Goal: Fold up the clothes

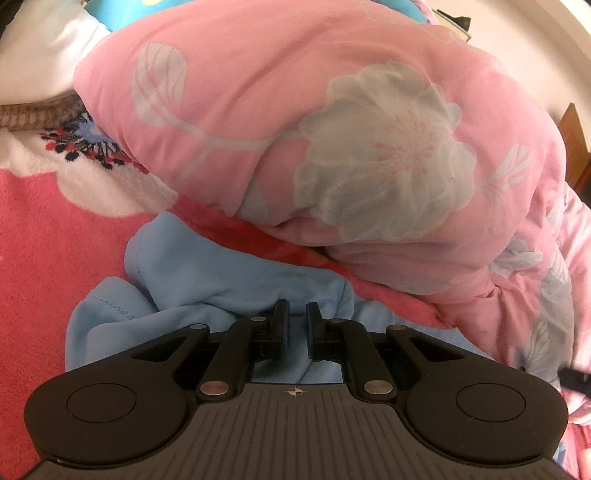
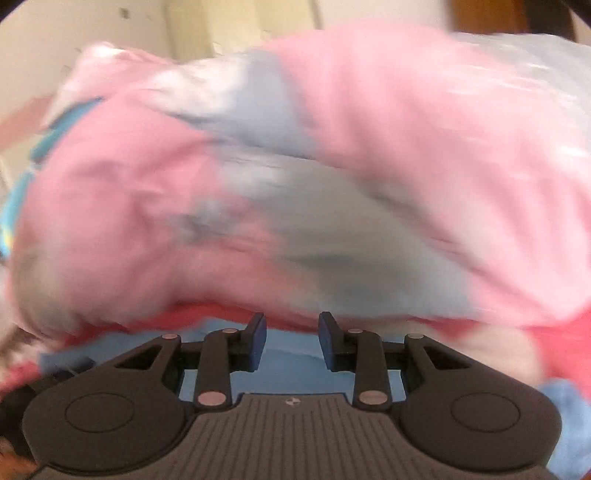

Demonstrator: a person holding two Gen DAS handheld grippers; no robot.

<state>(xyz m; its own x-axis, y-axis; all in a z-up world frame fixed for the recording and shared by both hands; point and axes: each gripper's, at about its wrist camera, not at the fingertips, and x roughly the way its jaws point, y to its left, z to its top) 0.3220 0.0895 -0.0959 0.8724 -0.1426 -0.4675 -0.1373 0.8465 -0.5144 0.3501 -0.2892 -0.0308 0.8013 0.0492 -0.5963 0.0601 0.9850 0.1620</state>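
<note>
Fingers (image 1: 281,317) of left gripper (image 1: 297,320) drawn close, narrow gap between pads, light blue garment (image 1: 207,280) bunched just under and behind them; whether a fold is pinched, cannot tell from this view, though jaws nearly together; garment lying crumpled on coral-pink fleece blanket (image 1: 55,229) of the bed, one stitched hem curling at its left edge; pink floral quilt (image 1: 332,147) heaped just beyond, touching the garment's far side; white pillow (image 1: 44,55) at upper left, well apart. Fingers (image 2: 258,332) of right gripper (image 2: 291,334) standing apart, nothing between pads; same light blue garment (image 2: 288,362) lying flat beneath them; view heavily blurred, pink floral quilt (image 2: 406,129) filling the frame ahead, pale wall (image 2: 74,29) above it.
</note>
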